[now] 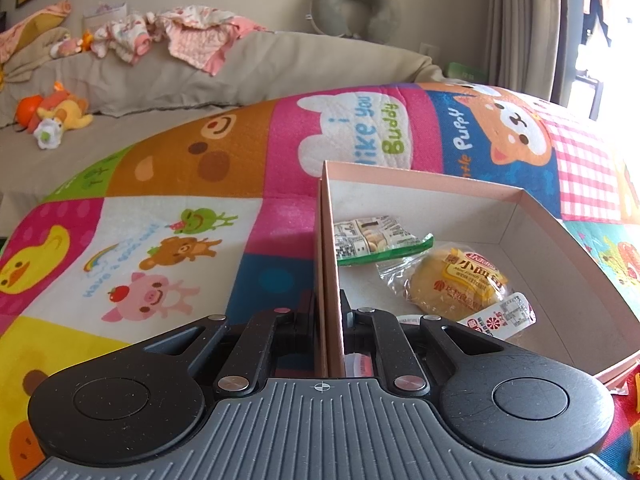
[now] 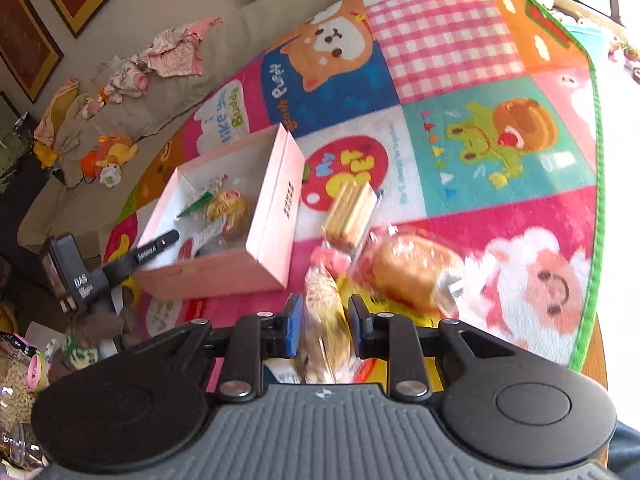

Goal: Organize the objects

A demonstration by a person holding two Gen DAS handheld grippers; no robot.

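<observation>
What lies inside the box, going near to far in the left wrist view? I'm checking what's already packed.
White sachet with red print → round yellow bun in clear wrapper → green-edged biscuit packet → far wall of the pink cardboard box.

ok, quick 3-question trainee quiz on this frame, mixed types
1. True or false: the left gripper is clamped on the wall of the pink box.
2. What is between the right gripper fingers?
A. a wrapped snack
B. a plush toy
C. nothing
3. Name one thing already in the box.

Key
1. True; its fingers pinch the near side wall.
2. A; a clear-wrapped snack, blurred, is gripped above the mat.
3. The yellow bun in clear wrap, or the green-edged packet.
</observation>
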